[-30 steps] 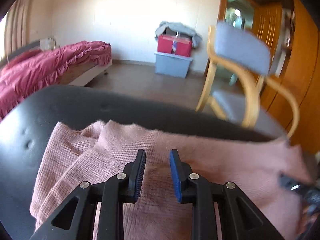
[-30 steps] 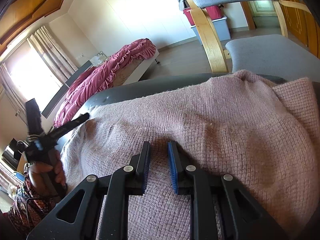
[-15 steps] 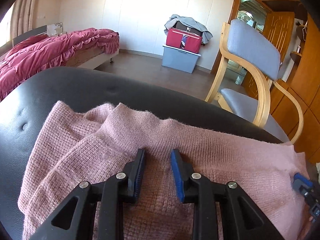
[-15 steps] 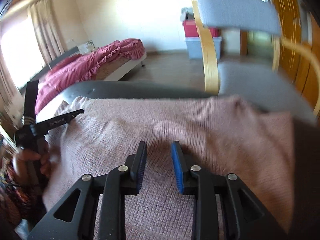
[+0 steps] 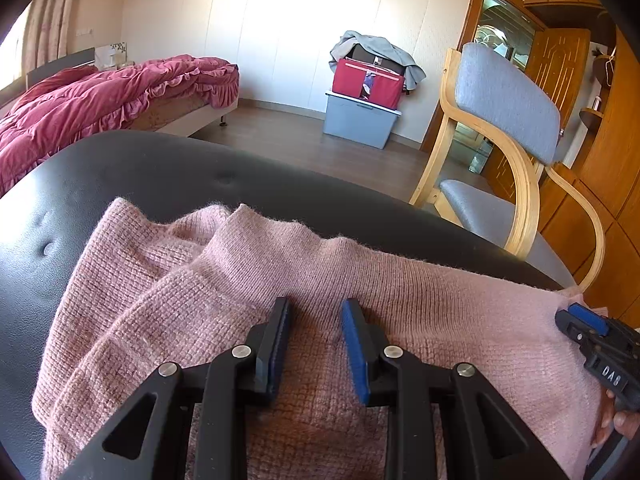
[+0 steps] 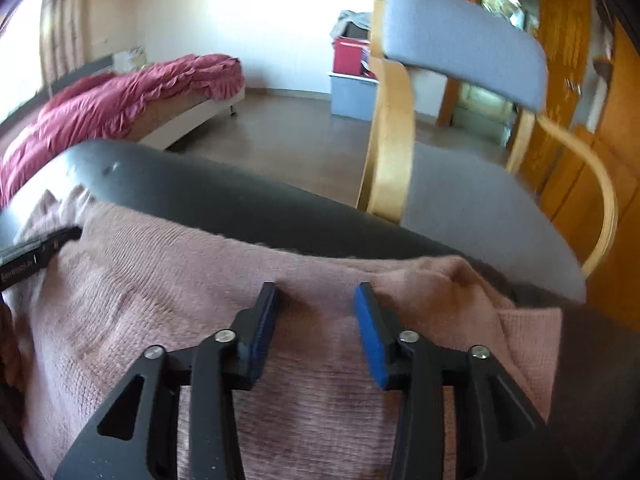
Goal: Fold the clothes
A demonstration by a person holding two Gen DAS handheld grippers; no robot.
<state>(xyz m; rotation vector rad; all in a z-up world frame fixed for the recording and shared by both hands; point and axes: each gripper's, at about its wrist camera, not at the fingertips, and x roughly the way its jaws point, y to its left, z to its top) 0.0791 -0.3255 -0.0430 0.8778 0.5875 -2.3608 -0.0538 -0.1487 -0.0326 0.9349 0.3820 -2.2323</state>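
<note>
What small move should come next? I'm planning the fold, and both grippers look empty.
Probably lower the open right gripper onto the pink knitted sweater edge ahead and pinch it; the left gripper is open too, and the sweater lies rumpled on the black padded surface.

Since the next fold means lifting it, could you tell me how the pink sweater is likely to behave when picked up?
The sweater will probably be floppy: it already lies in soft rumpled folds at its left end. Its loose, fuzzy knit suggests it is light and may stretch or snag. On the smooth black cushion it may slide when pushed.
</note>
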